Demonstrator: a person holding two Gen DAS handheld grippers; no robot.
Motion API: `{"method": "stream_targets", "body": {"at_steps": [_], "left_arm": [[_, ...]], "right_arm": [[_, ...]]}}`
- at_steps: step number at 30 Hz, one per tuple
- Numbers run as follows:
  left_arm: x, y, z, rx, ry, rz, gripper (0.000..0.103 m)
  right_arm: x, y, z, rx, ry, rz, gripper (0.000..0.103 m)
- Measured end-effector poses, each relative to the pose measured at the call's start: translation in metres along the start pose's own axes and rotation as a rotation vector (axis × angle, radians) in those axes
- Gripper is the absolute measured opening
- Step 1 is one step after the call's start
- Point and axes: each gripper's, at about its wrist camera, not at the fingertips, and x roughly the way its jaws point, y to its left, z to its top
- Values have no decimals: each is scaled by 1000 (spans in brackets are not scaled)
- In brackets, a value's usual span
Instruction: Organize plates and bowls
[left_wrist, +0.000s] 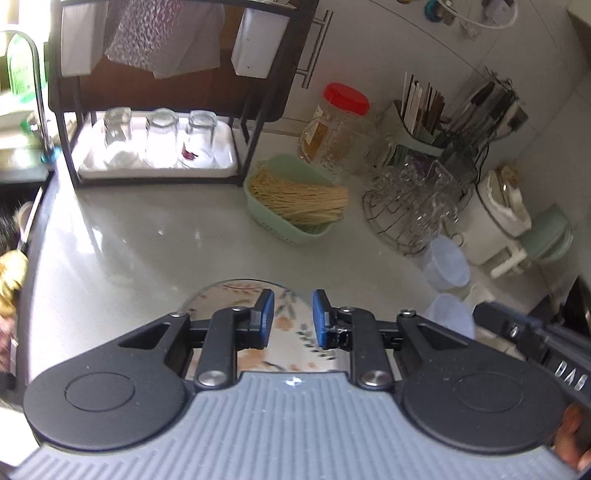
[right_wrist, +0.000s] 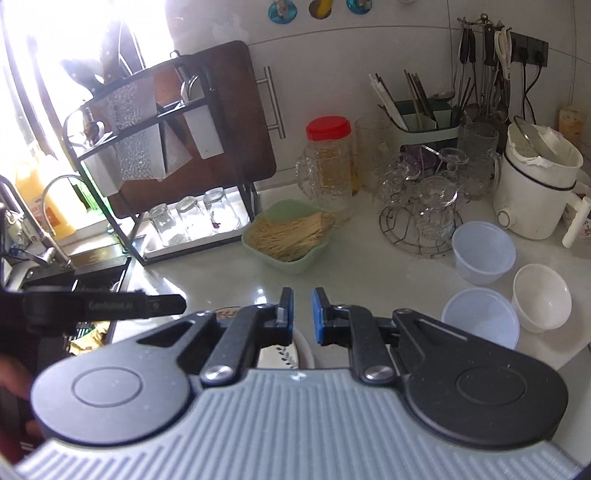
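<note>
Both hand-held grippers hang over the counter's front edge. On the left gripper the blue pads stand a narrow gap apart with nothing pinched; a floral plate lies flat on the grey counter beneath them. On the right gripper the pads are nearly pressed together, gripping nothing I can see, and only a sliver of the plate shows under them.

That plate looks glazed, so I judge it stiff, slick and breakable; its rim is the place to take it, pads above and below the edge.

Two translucent plastic bowls and a white bowl sit to the right, near one another; they look light and easy to tip, best pinched by the wall at the lip.

Behind stand a green basket of dry noodles, a red-lidded jar, a wire rack of upturned glasses and a white kettle, crowding the bowls' far side.
</note>
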Motion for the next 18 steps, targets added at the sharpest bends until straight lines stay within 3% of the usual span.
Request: {"method": "stream_targets", "body": {"at_steps": [4,18], "left_arm": [[-4,-39,-4,-17,-63,15,25],[34,-158,-65,20,-13,-1,25]], "right_arm": [[-11,-36,3,37,-9,11,15],[-37,-164,-16,71,-6,-34,15]]}}
